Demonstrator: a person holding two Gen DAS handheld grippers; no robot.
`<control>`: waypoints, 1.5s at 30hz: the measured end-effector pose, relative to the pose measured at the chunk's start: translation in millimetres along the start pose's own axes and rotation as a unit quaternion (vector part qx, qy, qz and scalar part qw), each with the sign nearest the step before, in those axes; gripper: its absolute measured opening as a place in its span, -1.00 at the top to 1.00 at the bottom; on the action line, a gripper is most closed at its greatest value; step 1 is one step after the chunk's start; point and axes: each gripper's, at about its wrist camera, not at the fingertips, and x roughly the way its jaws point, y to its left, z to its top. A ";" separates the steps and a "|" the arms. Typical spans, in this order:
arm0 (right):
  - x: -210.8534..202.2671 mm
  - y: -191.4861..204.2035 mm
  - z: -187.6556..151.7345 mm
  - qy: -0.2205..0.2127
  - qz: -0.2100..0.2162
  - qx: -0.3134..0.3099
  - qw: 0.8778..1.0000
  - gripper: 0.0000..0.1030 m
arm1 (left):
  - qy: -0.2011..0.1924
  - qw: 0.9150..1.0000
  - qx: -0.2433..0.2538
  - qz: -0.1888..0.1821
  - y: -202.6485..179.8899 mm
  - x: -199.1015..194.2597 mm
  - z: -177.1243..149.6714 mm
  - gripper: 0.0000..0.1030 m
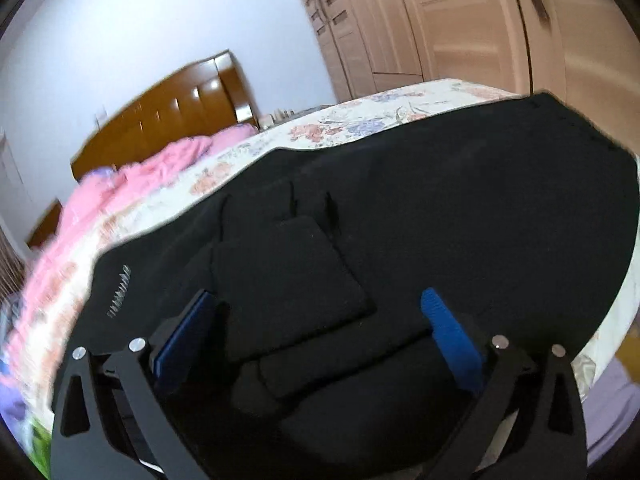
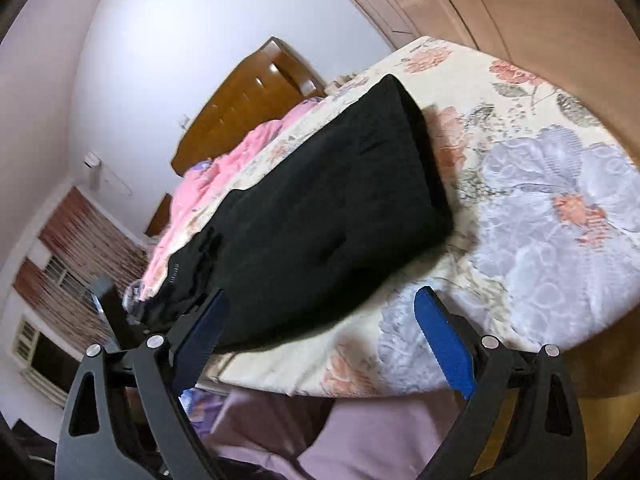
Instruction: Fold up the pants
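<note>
Black pants: lying spread on the bed, already folded into a broad dark slab; a back pocket patch is facing up in the left wrist view, with a small pale printed mark showing near the left edge of the cloth. In the right wrist view the same garment is reading as a long rectangle running away from the camera, its far end squared off, its near-left end lying looser and more rumpled.

Left tool: hovering just above the pants, its blue-padded fingers standing wide apart with the pocket area between them; nothing is being gripped.

Right tool: sitting at the near edge of the bed, fingers spread wide, left finger over the pants' near edge, right finger over bare sheet; holding nothing.

Bed sheet: cream with large pink and lilac flowers, lying under the pants.

Pink blanket: bunching up towards the head of the bed, beyond the pants.

Wooden headboard: standing against a pale wall.

Wardrobe doors: light wood, running along the far side of the bed.
</note>
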 end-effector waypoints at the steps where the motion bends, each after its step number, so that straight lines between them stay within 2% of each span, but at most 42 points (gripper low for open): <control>1: 0.3 1.9 3.2 -0.003 -0.012 -0.003 1.000 -0.79 | 0.002 1.000 0.005 0.000 -0.5 -0.2 0.7 -0.97; 3: 3.8 5.2 9.7 -0.003 -0.019 -0.009 1.000 -0.79 | 0.006 1.000 0.010 0.002 -1.3 -1.1 2.2 -0.97; 5: 3.9 1.9 16.5 0.000 -0.018 0.025 1.000 -0.79 | 0.007 1.000 0.009 0.003 -1.8 -1.4 2.8 -0.97; 7: 5.6 1.7 16.3 0.018 -0.054 0.027 0.998 -0.79 | 0.018 1.000 0.016 0.018 -5.1 -5.6 7.5 -0.97; 9: 9.2 0.9 21.2 0.023 -0.054 0.033 0.998 -0.79 | 0.005 0.999 0.032 0.015 -16.0 -14.9 18.1 -0.96; 12: 14.0 -2.9 32.2 0.026 -0.060 0.062 0.996 -0.80 | -0.021 0.998 0.058 -0.028 -37.5 -29.5 38.9 -0.96; 15: 21.3 -4.3 43.1 0.038 -0.064 0.091 0.993 -0.89 | 0.002 0.991 0.068 -0.111 -61.5 -18.9 60.2 -0.96; 17: 19.7 -10.3 41.9 0.028 -0.040 0.112 0.992 -0.89 | 0.027 0.988 0.066 -0.137 -73.3 -1.7 66.9 -0.96; 18: 11.0 -15.7 40.3 0.000 0.006 0.127 0.992 -0.89 | 0.034 0.988 0.065 -0.138 -79.6 9.2 66.8 -0.97; 20: -1.7 -18.6 40.4 -0.037 0.089 0.125 0.987 -0.86 | 0.035 0.987 0.037 -0.151 -75.5 17.0 66.5 -0.97; 21: -5.5 -18.8 41.1 -0.044 0.107 0.118 0.986 -0.81 | 0.049 0.984 0.008 -0.174 -67.8 23.4 65.8 -0.97; 22: -7.2 -18.0 43.0 -0.042 0.101 0.104 0.988 -0.79 | 0.060 0.979 -0.016 -0.194 -61.0 29.3 64.4 -0.97; 23: -5.8 -19.2 43.7 -0.033 0.063 0.102 0.992 -0.78 | 0.068 0.975 -0.035 -0.210 -57.4 32.5 62.7 -0.97; 24: -4.4 -20.5 42.8 -0.025 0.046 0.107 0.993 -0.78 | 0.066 0.974 -0.044 -0.212 -49.9 34.3 61.1 -0.97; 27: 2.3 -25.7 35.3 -0.010 0.032 0.114 0.993 -0.73 | 0.067 0.977 -0.033 -0.200 -53.3 30.2 62.1 -0.97; 29: 5.1 -19.7 34.6 -0.005 0.019 0.099 0.995 -0.73 | 0.068 0.981 -0.031 -0.179 -56.0 23.9 63.4 -0.96; 30: 2.6 -17.9 35.5 -0.017 0.038 0.100 0.994 -0.74 | 0.052 0.984 -0.016 -0.168 -61.8 15.0 68.2 -0.96; 32: -2.5 -17.5 39.5 -0.030 0.072 0.102 0.992 -0.74 | 0.024 0.985 0.033 -0.168 -78.2 -0.8 75.3 -0.96; 33: -4.7 -16.6 41.6 -0.029 0.085 0.102 0.991 -0.73 | 0.009 0.983 0.068 -0.171 -93.0 -12.1 77.4 -0.96; 36: -7.1 -12.3 50.1 -0.022 0.107 0.099 0.989 -0.74 | -0.015 0.972 0.130 -0.195 -131.5 -27.3 79.7 -0.96; 38: -3.8 -9.3 54.9 -0.017 0.120 0.101 0.987 -0.74 | -0.026 0.970 0.161 -0.181 -155.2 -24.2 82.2 -0.96; 42: 1.8 -1.2 62.5 -0.017 0.121 0.098 0.988 -0.74 | -0.043 0.973 0.147 -0.172 -168.6 -17.6 98.4 -0.97; 45: 2.1 0.4 68.3 -0.021 0.120 0.097 0.988 -0.74 | -0.043 0.972 0.159 -0.165 -175.4 -18.5 104.8 -0.97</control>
